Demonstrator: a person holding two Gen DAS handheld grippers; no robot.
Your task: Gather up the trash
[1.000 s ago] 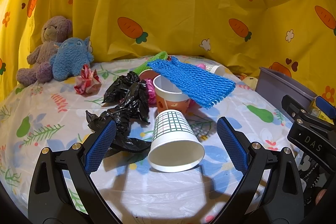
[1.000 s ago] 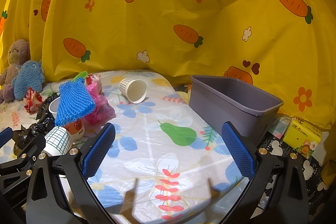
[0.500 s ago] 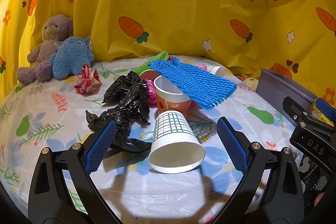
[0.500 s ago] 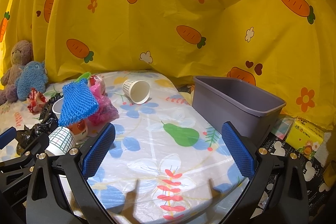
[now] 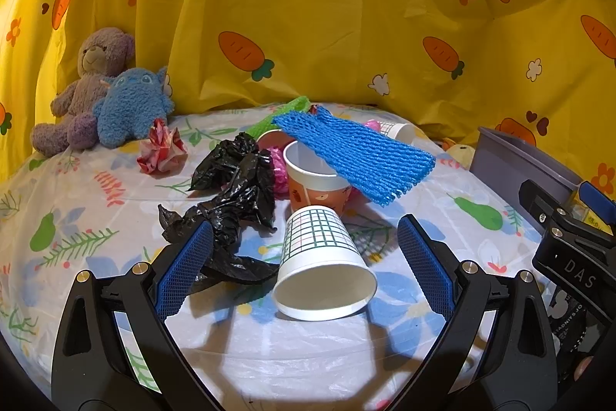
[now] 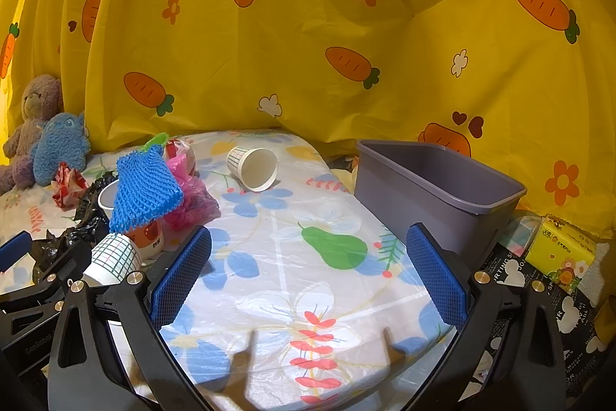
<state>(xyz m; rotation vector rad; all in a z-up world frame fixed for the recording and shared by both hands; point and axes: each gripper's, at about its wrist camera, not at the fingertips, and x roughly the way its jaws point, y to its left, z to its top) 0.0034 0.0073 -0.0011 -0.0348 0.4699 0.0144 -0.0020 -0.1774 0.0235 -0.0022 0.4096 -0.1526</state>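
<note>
Both grippers are gaping wide; three cups are lying about; only the right view is showing the bin's inside.

Glossy crinkled black plastic bag, matt paper cup, seemingly foam blue netting.
</note>
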